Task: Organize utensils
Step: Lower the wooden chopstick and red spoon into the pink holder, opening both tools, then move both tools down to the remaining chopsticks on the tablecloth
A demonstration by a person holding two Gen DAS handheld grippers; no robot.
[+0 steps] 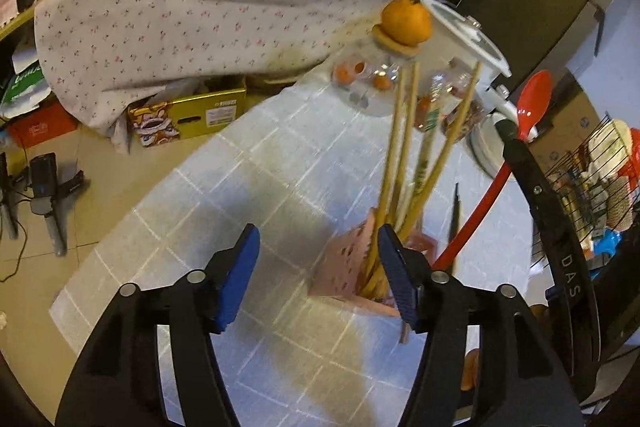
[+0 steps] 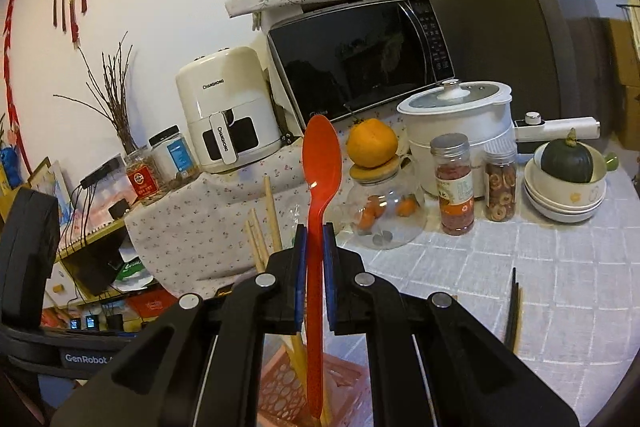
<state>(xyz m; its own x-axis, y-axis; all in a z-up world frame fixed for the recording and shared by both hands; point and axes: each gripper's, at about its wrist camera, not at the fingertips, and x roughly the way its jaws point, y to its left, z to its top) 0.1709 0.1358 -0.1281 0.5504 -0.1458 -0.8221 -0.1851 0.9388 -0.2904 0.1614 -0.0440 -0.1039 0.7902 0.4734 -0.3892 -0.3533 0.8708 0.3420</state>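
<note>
Right gripper [image 2: 315, 251] clamping red spoon [image 2: 320, 167] upright

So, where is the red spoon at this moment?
The red spoon is clamped upright in the right gripper, above the pink holder with chopsticks.

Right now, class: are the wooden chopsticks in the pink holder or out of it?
In: the wooden chopsticks stand with their lower ends inside the pink holder.
</note>
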